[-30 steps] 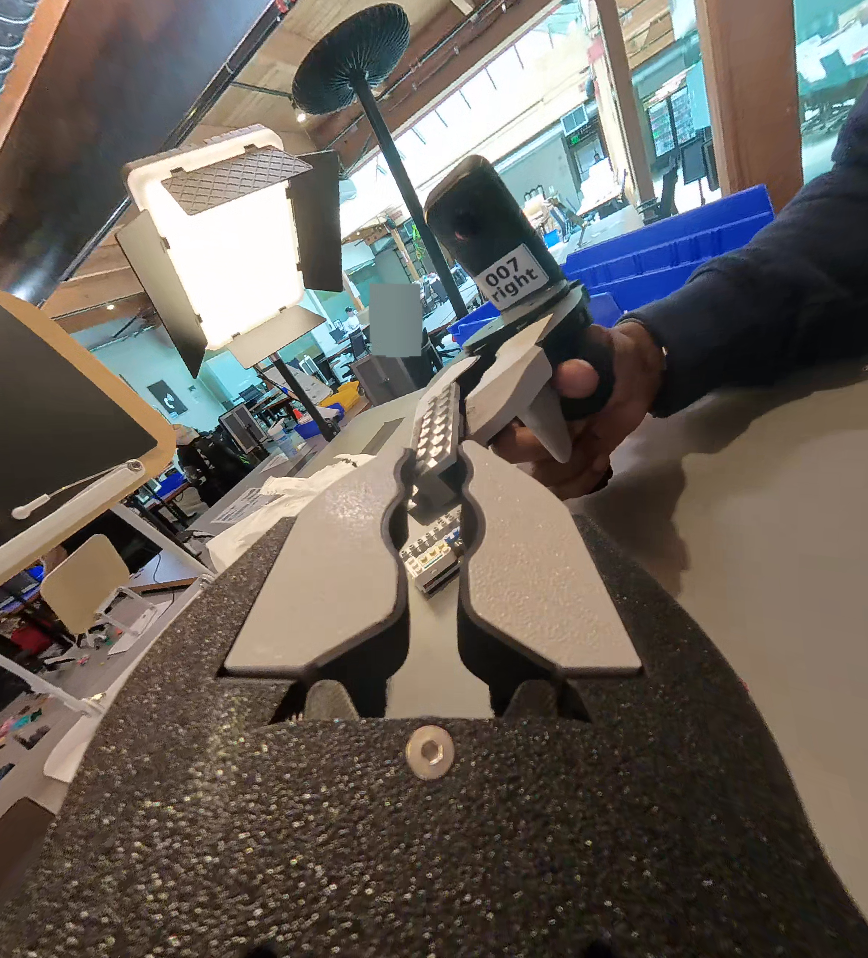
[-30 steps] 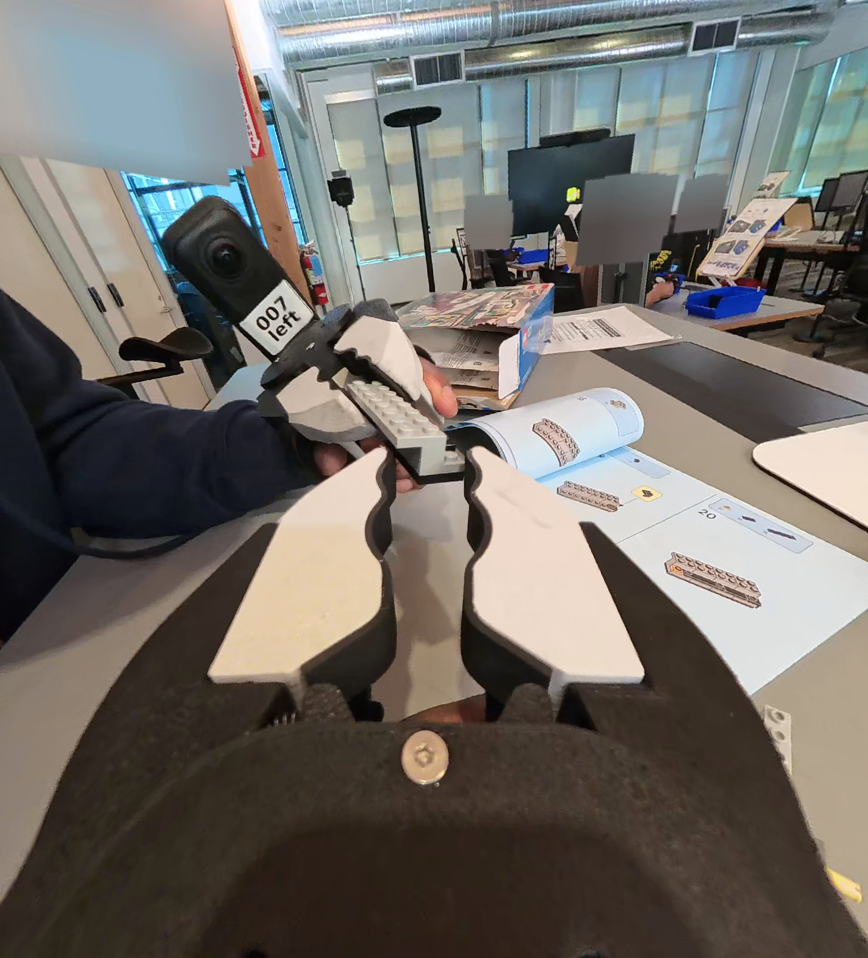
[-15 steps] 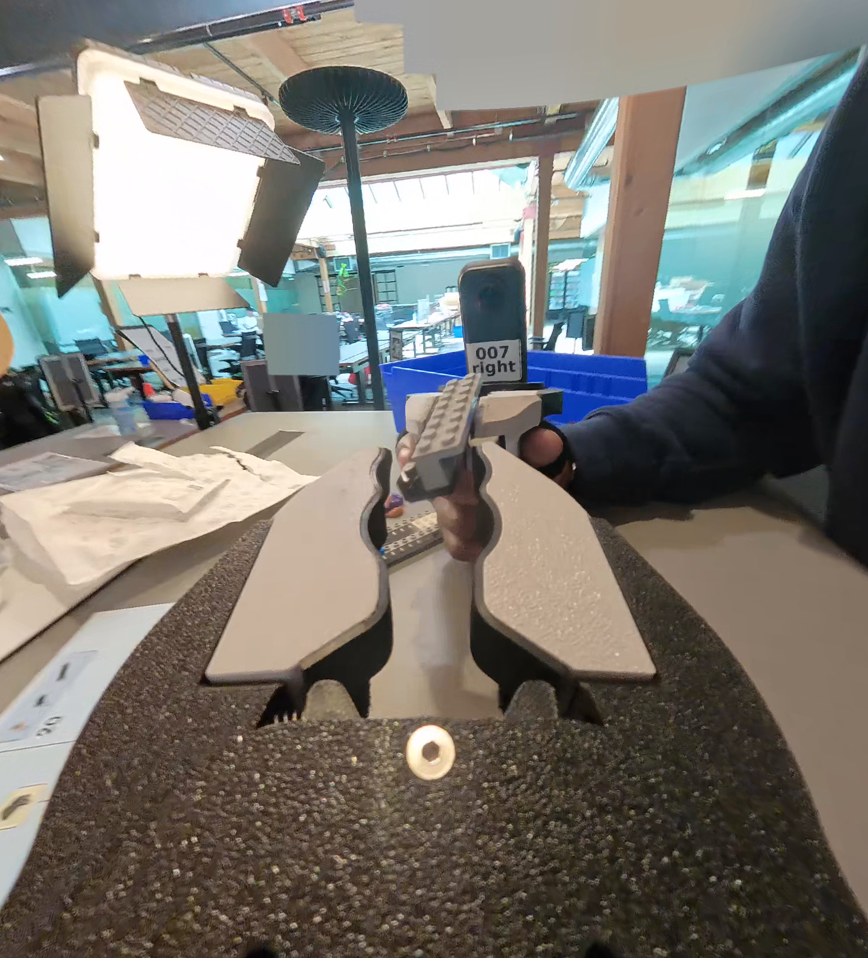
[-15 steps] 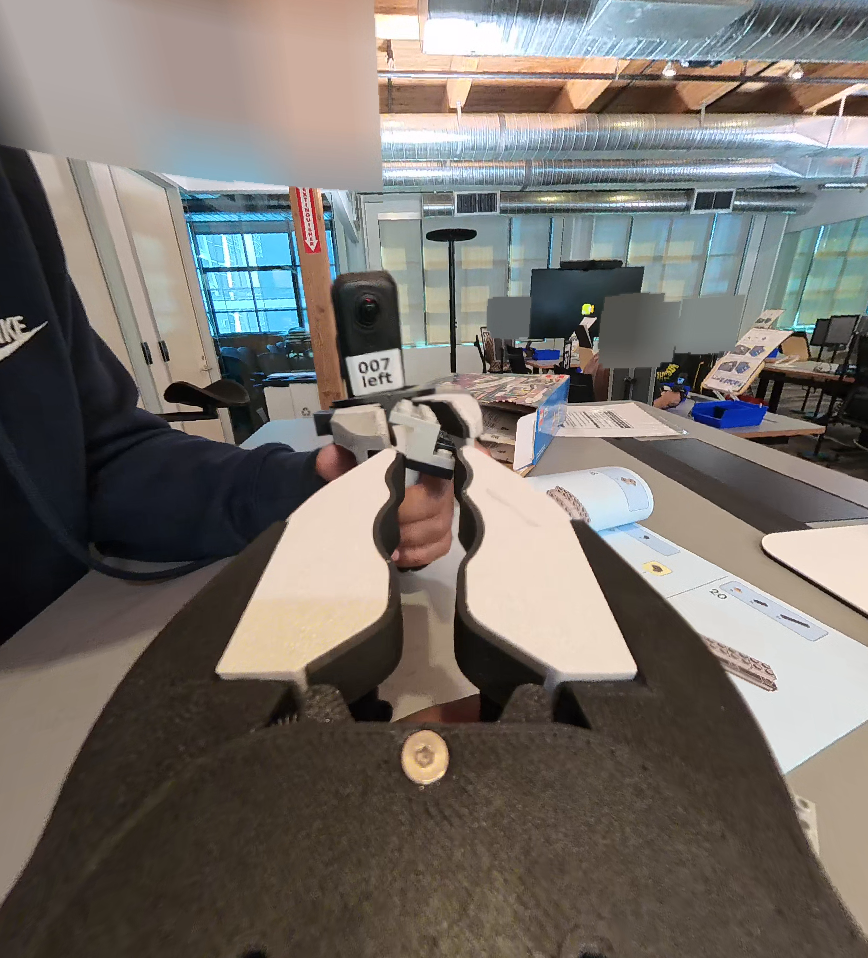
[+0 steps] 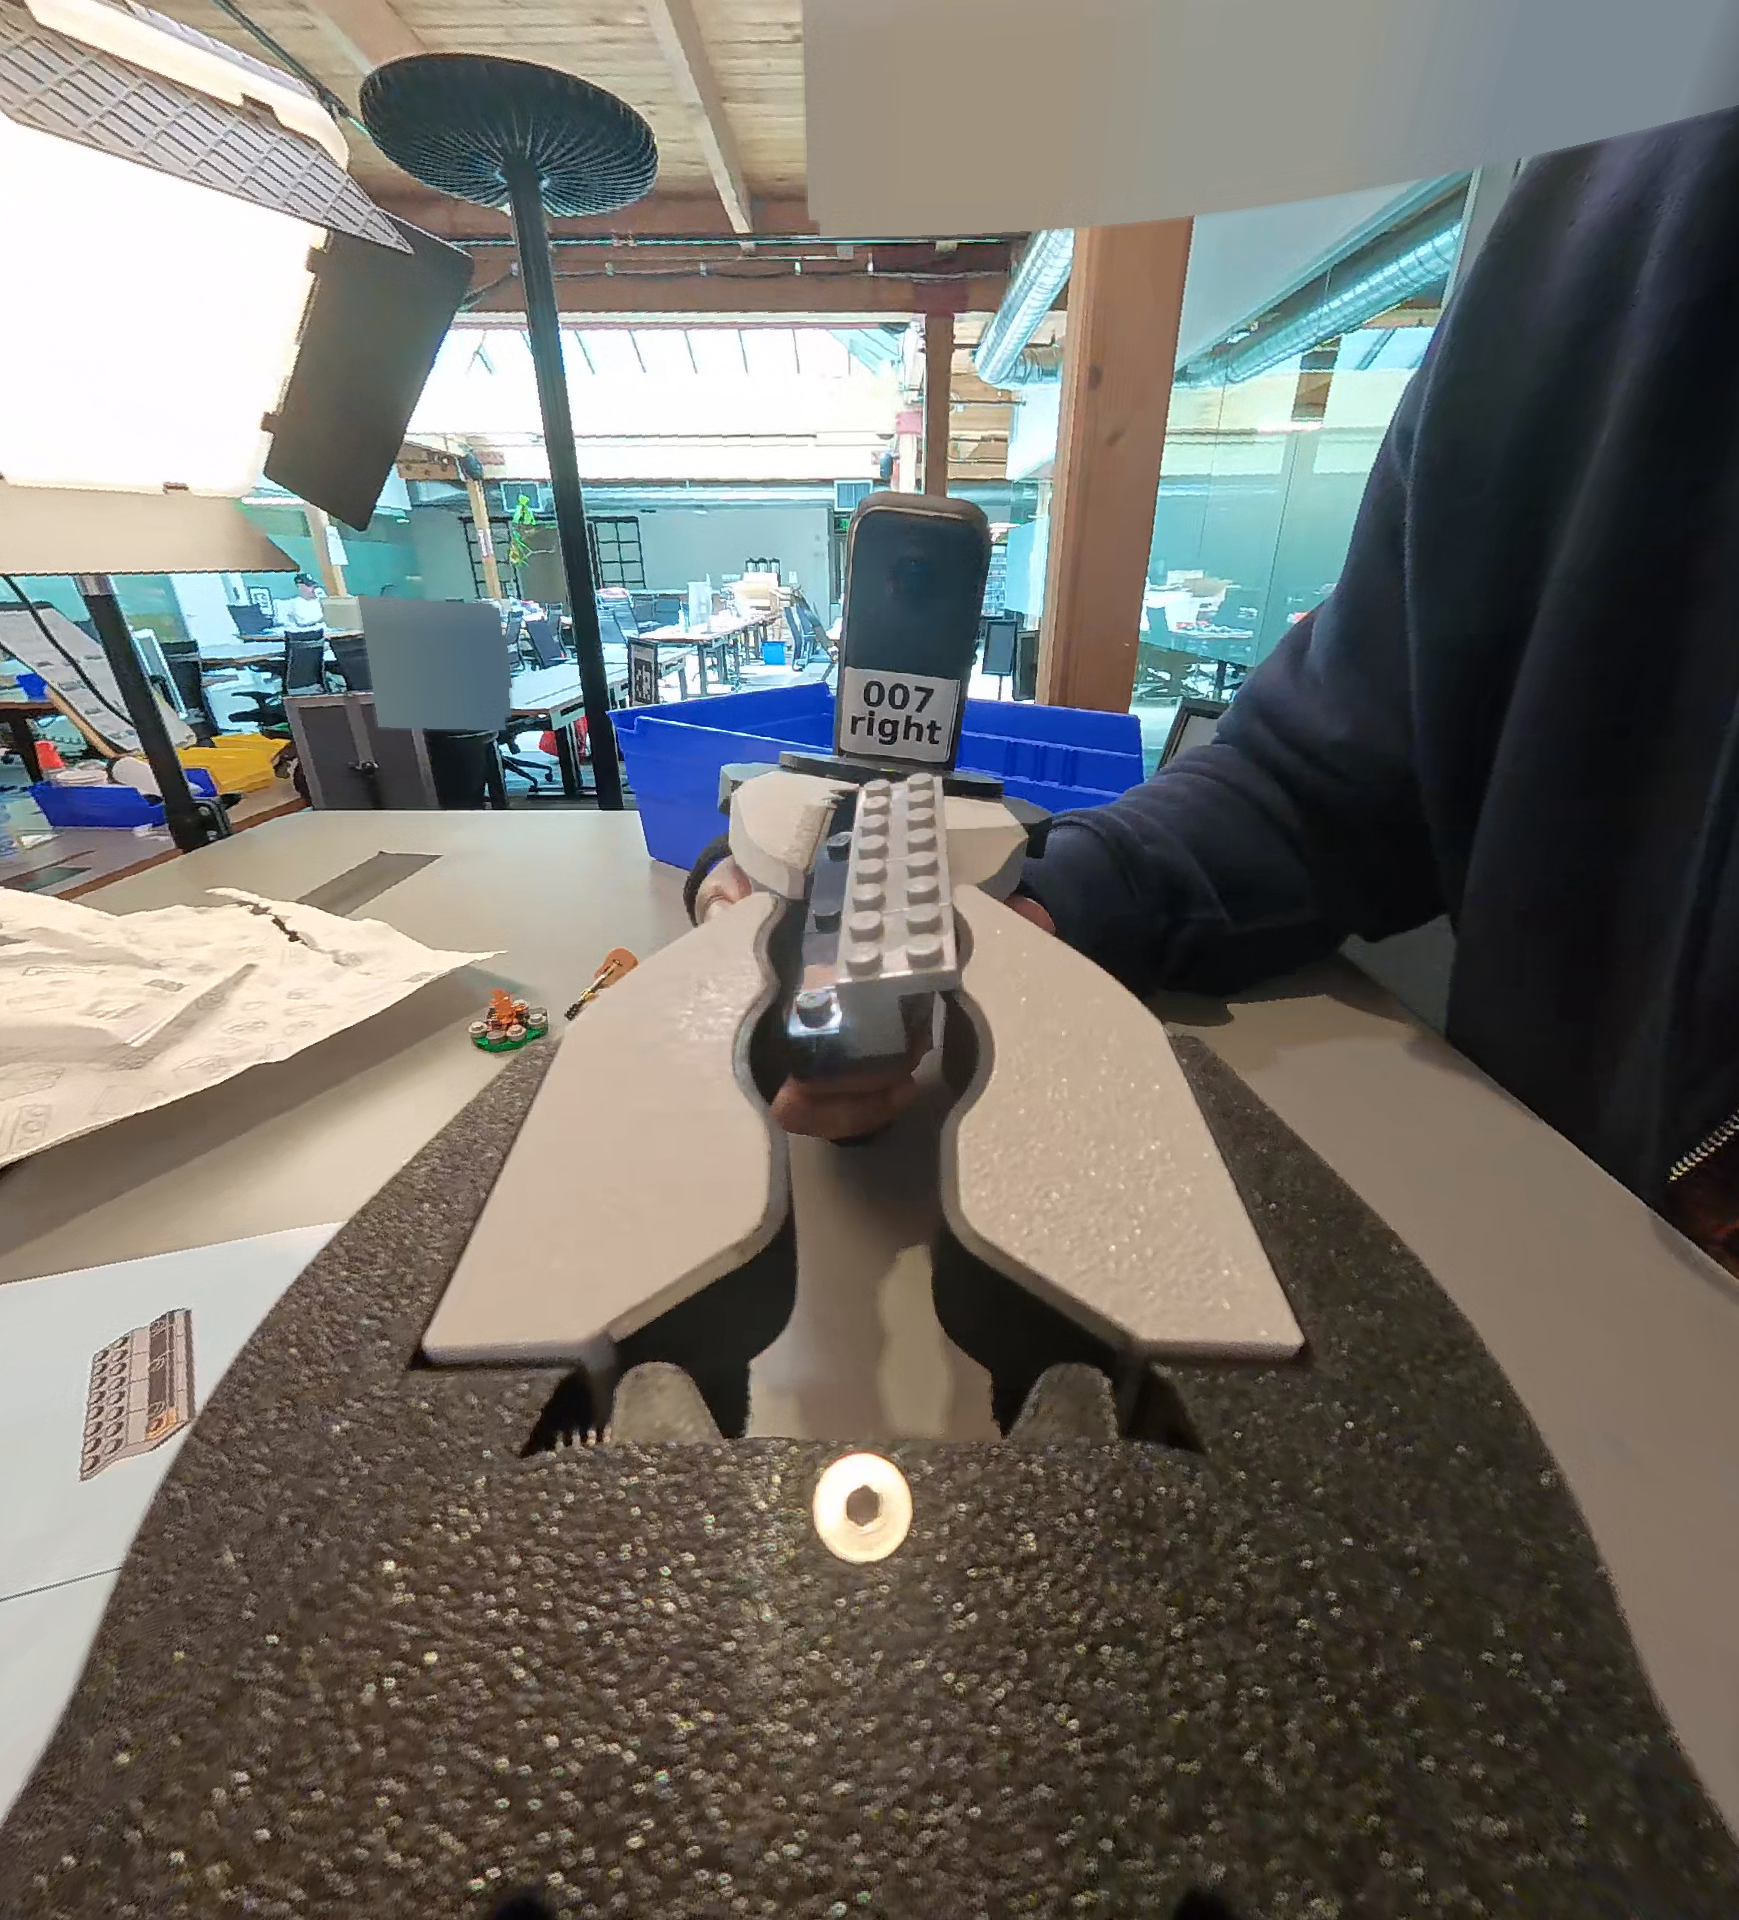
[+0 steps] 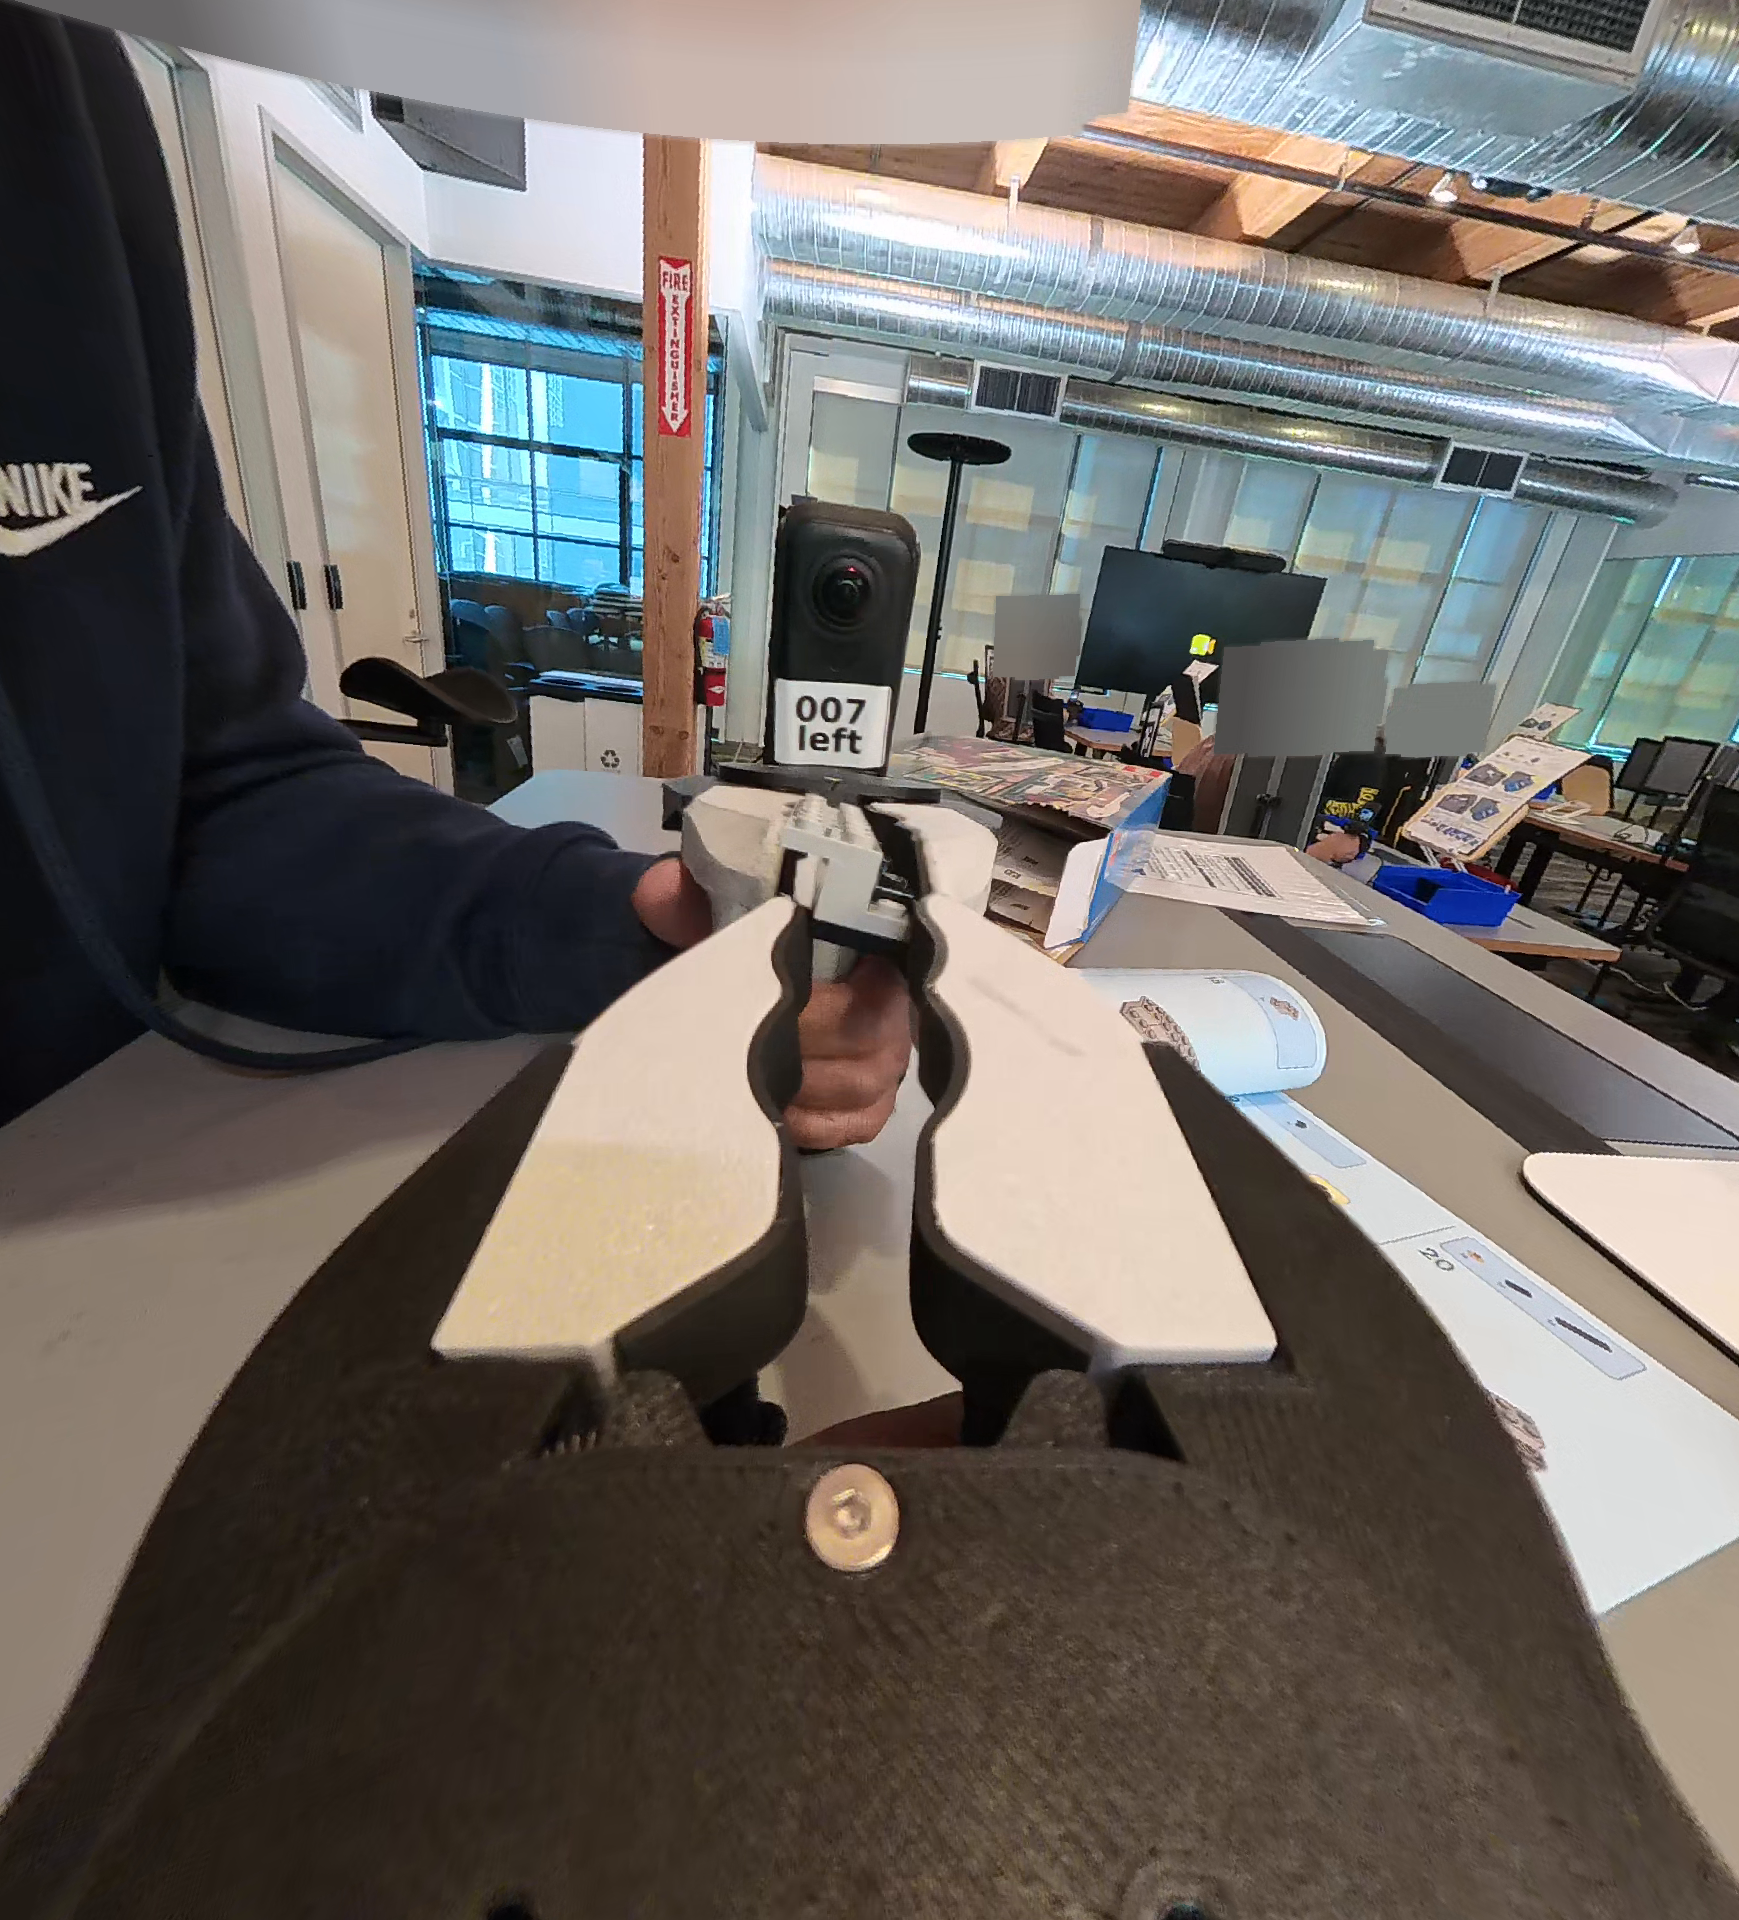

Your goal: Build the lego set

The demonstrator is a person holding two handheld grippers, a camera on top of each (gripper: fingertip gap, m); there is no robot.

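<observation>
Assembly (image 5: 896, 894): grey studded bricks on a black plate, held above the table (image 5: 532, 862) between both claws.
Left gripper (image 5: 870, 935): pinching the assembly's near end.
Right gripper (image 6: 857, 909): pinching the assembly's opposite end.
Things: blue bin (image 5: 678, 769) behind the assembly; open booklet (image 6: 1218, 1018) beside it.

the two claws meet tip to tip over the counter (image 5: 1312, 1091), a grey brick assembly (image 5: 896, 904) bridging the gap between them — no way straight ahead. left of them torn white paper (image 5: 148, 997), a small green-and-orange piece (image 5: 507, 1029) and an open booklet (image 6: 1229, 1023) lie in the way; a blue bin (image 5: 699, 769) blocks the far edge.
</observation>
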